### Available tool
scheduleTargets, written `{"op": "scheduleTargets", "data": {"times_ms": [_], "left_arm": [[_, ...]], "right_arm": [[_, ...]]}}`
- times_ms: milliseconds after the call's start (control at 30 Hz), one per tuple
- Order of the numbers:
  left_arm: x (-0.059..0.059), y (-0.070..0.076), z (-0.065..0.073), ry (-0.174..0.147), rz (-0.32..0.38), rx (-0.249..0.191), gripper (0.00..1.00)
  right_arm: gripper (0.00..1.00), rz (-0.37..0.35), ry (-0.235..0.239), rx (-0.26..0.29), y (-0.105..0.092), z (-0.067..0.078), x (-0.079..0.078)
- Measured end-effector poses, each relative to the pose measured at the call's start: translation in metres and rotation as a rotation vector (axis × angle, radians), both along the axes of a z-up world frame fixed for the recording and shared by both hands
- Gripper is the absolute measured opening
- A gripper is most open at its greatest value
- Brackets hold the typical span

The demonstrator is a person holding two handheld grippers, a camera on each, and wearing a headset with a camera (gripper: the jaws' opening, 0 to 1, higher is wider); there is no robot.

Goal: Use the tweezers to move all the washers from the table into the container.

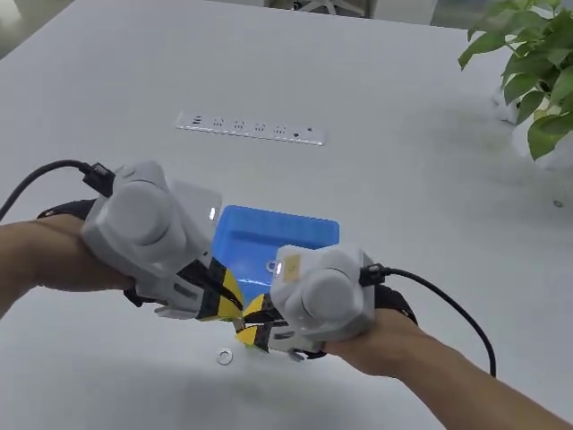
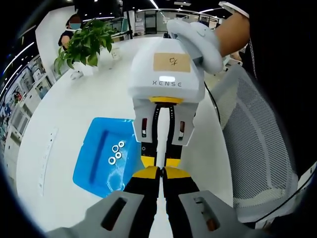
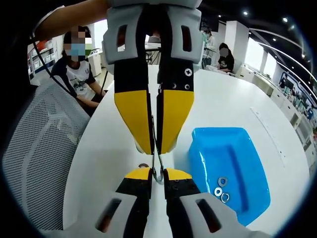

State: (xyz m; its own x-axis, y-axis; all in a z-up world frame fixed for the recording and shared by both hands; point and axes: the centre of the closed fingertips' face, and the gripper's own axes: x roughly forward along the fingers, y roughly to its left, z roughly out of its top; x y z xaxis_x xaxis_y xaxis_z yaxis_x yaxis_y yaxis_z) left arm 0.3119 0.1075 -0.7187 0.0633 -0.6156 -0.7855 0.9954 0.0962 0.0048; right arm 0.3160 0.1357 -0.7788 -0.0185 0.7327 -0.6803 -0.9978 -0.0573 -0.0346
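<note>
Item: tweezers point(image 3: 154, 144), a thin bright metal strip, slim and springy by the look. It runs between the yellow pads of the left claw point(image 3: 154, 148), which are pressed onto it, and down to the right claw point(image 3: 157, 174), which is drawn narrow with the tweezers' rounded end between its tips. Which claw bears the load cannot be told. Step in hand, as judged: settling or passing the tweezers claw to claw, no washer carried. Item: container point(image 1: 269, 235), a blue plastic tray, shallow, with rounded corners and a glossy face; several washers point(image 2: 116, 151), small flat steel rings, lie inside. Item: one loose washer point(image 1: 224, 357) on the tabletop point(image 1: 403, 179), which is white, matt and smooth; it lies near the claws on the person's side. Next move likely calls for a firm single grip, tips pointed down, then a fine pinch on a thin ring apt to slide.
</note>
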Motion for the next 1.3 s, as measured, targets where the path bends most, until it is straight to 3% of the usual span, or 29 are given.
{"op": "scheduleTargets", "data": {"times_ms": [700, 1100, 1300], "left_arm": [[0.002, -0.002, 0.001, -0.001, 0.004, -0.009, 0.06], [-0.001, -0.002, 0.019, -0.005, 0.006, -0.020, 0.06], [-0.003, -0.002, 0.030, -0.013, 0.008, -0.026, 0.06]], "right_arm": [[0.09, -0.014, 0.010, -0.004, -0.001, 0.002, 0.000], [0.09, -0.015, 0.013, 0.015, 0.000, 0.019, -0.003], [0.09, -0.008, -0.007, 0.014, 0.000, 0.030, -0.004]]}}
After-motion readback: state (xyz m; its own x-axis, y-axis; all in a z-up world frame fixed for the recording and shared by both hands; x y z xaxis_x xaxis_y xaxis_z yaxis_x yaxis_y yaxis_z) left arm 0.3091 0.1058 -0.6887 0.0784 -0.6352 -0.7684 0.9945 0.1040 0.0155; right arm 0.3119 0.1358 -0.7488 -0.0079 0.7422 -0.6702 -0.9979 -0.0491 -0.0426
